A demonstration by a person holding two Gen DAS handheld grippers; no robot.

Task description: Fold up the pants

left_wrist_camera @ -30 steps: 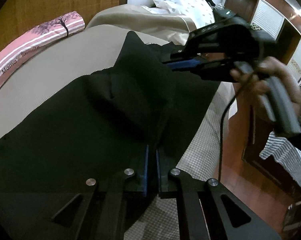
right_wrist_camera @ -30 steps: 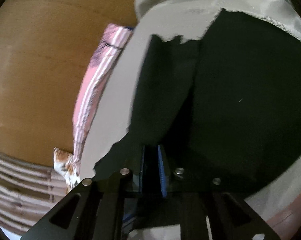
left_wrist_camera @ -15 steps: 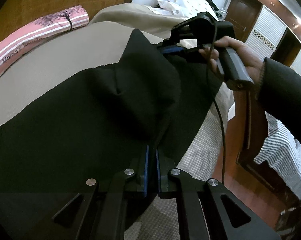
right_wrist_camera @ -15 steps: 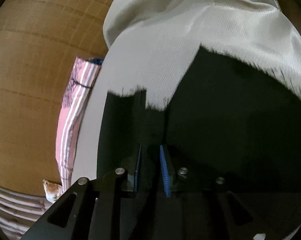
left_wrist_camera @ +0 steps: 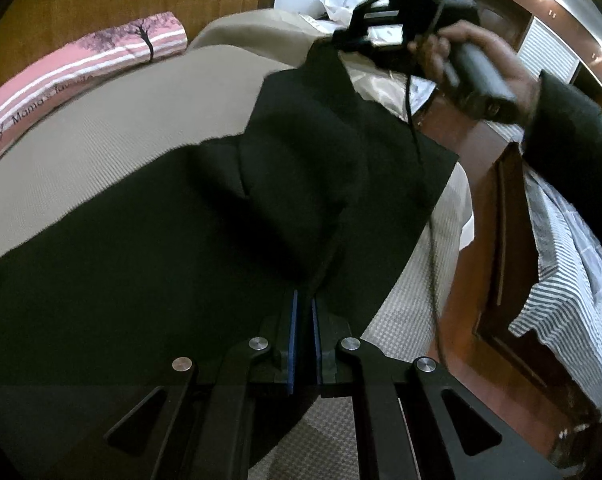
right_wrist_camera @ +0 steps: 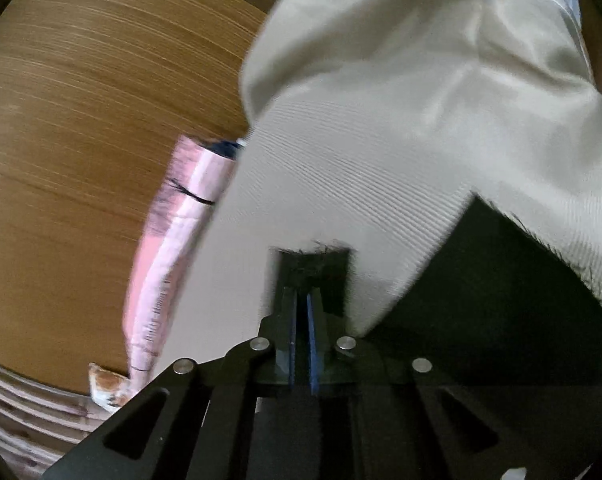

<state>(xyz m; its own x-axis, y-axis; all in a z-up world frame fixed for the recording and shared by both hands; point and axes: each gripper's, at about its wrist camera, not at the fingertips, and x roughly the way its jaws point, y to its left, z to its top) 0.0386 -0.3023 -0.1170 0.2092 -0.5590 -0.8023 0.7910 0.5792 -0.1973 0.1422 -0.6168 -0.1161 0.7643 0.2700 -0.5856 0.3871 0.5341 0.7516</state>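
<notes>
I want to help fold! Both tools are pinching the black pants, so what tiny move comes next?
Probably carry the lifted edge across: the right tool holds a corner of the pants up, the left tool pinches the near edge, and the rest lies flat on the bed.

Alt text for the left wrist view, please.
The left gripper is shut on the near edge of black pants spread over a beige bed cover, while the right gripper lifts a far corner of the pants. A pink striped pillow lies beyond.
</notes>
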